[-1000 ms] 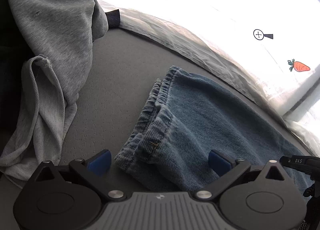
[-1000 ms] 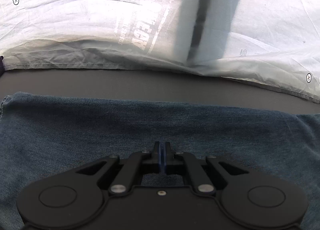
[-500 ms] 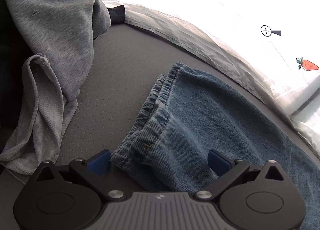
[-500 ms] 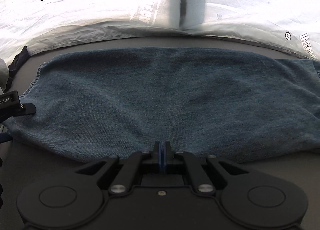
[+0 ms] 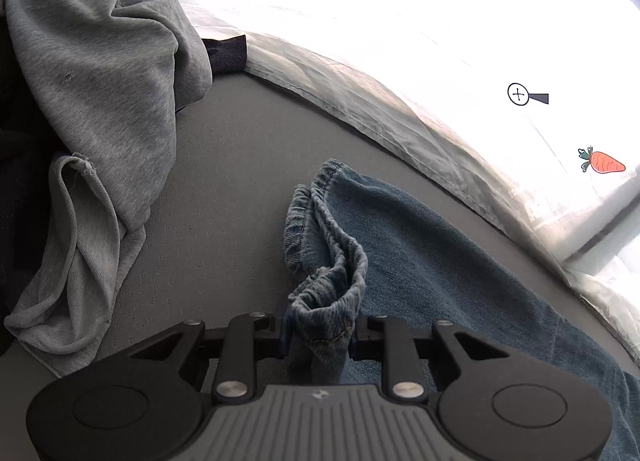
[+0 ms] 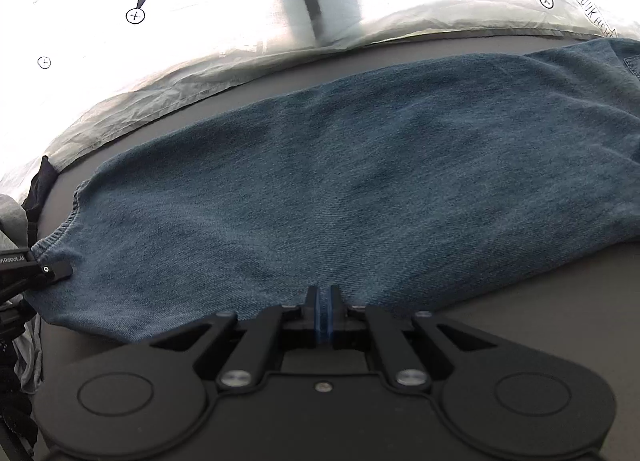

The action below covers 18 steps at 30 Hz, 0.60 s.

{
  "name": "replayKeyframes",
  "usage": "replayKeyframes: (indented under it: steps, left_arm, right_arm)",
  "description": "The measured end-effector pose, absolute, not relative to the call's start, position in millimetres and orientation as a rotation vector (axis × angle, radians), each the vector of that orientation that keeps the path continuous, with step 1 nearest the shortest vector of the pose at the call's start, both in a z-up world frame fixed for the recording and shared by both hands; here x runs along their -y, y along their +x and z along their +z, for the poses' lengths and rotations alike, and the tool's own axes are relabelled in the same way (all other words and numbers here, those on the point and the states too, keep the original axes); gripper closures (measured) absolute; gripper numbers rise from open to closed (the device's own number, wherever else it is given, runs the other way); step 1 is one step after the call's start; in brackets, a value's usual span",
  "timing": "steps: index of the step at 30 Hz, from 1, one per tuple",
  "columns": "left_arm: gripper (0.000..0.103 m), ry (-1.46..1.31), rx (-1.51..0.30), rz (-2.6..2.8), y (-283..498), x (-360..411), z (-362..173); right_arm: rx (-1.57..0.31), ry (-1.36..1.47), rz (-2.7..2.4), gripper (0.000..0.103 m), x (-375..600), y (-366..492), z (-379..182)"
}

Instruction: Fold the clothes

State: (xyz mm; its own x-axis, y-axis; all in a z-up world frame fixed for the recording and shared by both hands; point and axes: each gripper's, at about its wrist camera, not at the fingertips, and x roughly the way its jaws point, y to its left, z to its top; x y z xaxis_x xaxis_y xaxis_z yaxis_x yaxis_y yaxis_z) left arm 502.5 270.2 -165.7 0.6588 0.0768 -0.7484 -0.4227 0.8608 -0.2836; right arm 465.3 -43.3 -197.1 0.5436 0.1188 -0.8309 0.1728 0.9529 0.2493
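The left gripper (image 5: pixel 320 335) pinched the jeans' (image 5: pixel 440 261) gathered cuff; the right gripper (image 6: pixel 323 301) pinched their near edge; the jeans stretched toward two o'clock.

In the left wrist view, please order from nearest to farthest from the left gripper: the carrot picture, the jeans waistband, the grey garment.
1. jeans waistband, clamped in the left gripper.
2. grey garment, left side.
3. carrot picture, far right on the white sheet.

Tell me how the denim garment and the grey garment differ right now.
The denim garment is blue and spread mostly flat; the grey garment lies heaped in loose folds. The denim is pinched by the left claw at its gathered hem and by the right claw along its near edge; the grey one is untouched. Both rest on the same dark grey surface.
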Motion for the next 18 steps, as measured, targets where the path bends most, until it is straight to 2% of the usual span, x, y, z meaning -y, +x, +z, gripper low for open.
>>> replayKeyframes:
  steps: [5,18]
  left_arm:
    - [0.077,-0.421,-0.765,0.181,505.5,-220.5,-136.3]
    - [0.077,-0.226,-0.844,-0.16,495.4,-16.1,-144.0]
  right_arm:
    - [-0.977,0.438,-0.098,0.099,84.0,456.0,-185.1]
    - [-0.935,0.585,-0.241,0.099,208.7,400.7,-172.6]
